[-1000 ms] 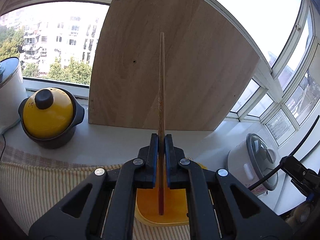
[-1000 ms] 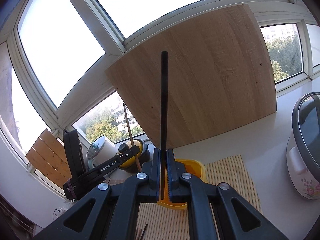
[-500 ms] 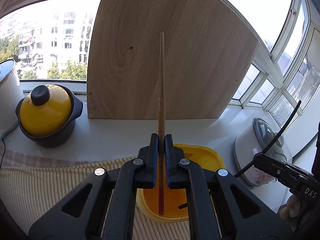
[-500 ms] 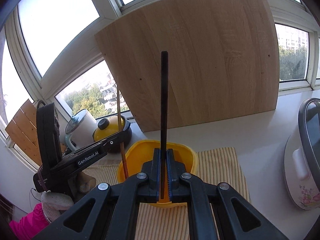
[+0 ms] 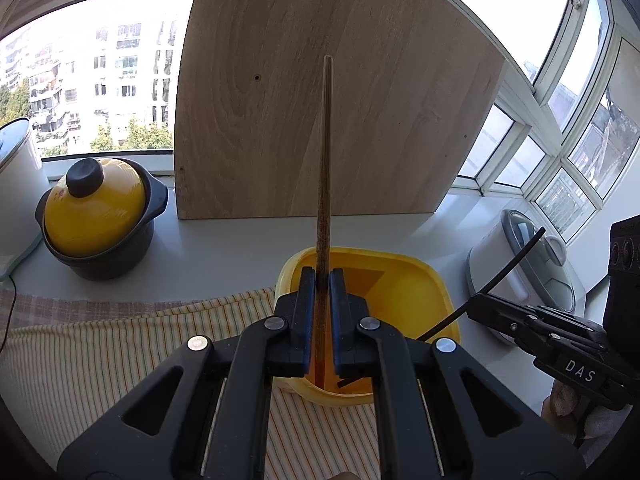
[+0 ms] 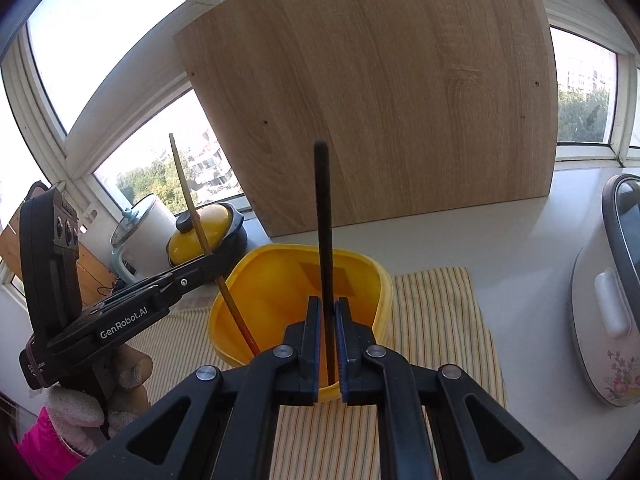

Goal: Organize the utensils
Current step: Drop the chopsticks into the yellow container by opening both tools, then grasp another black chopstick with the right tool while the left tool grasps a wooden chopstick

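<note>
My left gripper (image 5: 319,280) is shut on a brown wooden chopstick (image 5: 324,168) that stands upright, its lower end down inside the yellow plastic container (image 5: 416,280). My right gripper (image 6: 328,312) is shut on a black chopstick (image 6: 323,216), also upright with its lower end inside the same yellow container (image 6: 280,292). In the right wrist view the left gripper (image 6: 208,264) and its brown chopstick (image 6: 192,208) come in from the left over the container's rim. In the left wrist view the right gripper (image 5: 480,304) and its black chopstick (image 5: 516,256) show at the right.
The container sits on a striped cloth mat (image 5: 120,352) on a white counter. A wooden board (image 5: 320,100) leans on the window behind. A yellow-lidded black pot (image 5: 96,216) stands at the left and a white rice cooker (image 6: 608,312) at the right.
Both grippers have come down and closer together over the yellow container. The lower ends of both chopsticks now sit deeper inside it. Both grips stay shut.
</note>
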A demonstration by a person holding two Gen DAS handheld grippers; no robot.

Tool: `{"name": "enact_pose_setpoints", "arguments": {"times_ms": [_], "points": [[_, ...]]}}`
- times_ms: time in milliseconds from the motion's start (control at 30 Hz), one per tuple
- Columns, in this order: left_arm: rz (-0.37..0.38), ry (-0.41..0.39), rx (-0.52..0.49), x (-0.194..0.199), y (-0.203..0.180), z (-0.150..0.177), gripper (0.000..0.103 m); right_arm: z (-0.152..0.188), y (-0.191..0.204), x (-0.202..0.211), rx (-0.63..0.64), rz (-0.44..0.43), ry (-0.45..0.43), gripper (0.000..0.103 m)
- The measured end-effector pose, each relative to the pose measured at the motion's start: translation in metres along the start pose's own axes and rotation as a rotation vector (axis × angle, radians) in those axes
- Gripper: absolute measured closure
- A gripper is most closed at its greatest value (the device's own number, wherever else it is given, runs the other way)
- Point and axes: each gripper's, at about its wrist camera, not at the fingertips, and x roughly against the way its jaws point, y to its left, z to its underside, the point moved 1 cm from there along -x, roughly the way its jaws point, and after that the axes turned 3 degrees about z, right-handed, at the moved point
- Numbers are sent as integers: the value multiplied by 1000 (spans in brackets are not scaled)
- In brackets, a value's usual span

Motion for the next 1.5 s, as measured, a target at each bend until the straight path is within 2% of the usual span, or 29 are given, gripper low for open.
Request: {"name": "enact_pose_setpoints", "arguments": {"times_ms": [33, 67, 133, 233, 300, 400, 467, 600, 667, 700, 767, 800, 867, 900, 1067, 1200, 1500], "points": [[1, 3, -3, 2, -1, 0, 97, 0, 0, 0, -4, -7, 3, 81], [-1, 5, -5, 5, -1, 2, 91, 1, 1, 2, -8, -13, 2, 70], [-1, 1, -10, 13, -1, 5, 85, 3, 3, 5, -6, -6, -1, 69], [-4, -10, -10, 28, 1, 10, 85, 8, 5, 12, -3, 5, -9, 69], [-12, -20, -11, 41, 5, 14, 85, 12, 7, 19, -4, 9, -18, 64], [-34, -32, -16, 62, 12, 23, 85, 19, 10, 32, -4, 9, -35, 56], [-51, -44, -16, 79, 18, 28, 85, 25, 14, 39, 4, 7, -46, 45], [-113, -65, -36, 115, 30, 42, 85, 39, 24, 52, 30, -9, -53, 36], [-144, -69, -39, 131, 38, 52, 85, 47, 30, 57, 50, -22, -57, 29], [-158, -69, -33, 139, 44, 58, 84, 51, 34, 59, 62, -27, -58, 27], [-188, -69, -19, 154, 56, 72, 72, 59, 45, 61, 96, -32, -55, 18], [-205, -69, -10, 160, 62, 78, 70, 64, 50, 62, 113, -30, -54, 15], [-242, -62, 9, 172, 75, 92, 68, 74, 61, 61, 142, -29, -52, 4], [-261, -56, 18, 177, 82, 99, 68, 80, 67, 60, 154, -28, -46, 2], [-331, -8, 93, 197, 116, 136, 68, 105, 90, 48, 180, -39, 13, 1], [-348, 45, 150, 205, 141, 166, 68, 124, 101, 35, 142, -88, 82, 2], [-251, 180, 239, 197, 175, 214, 68, 161, 128, -2, 78, -123, 231, 24]]}}
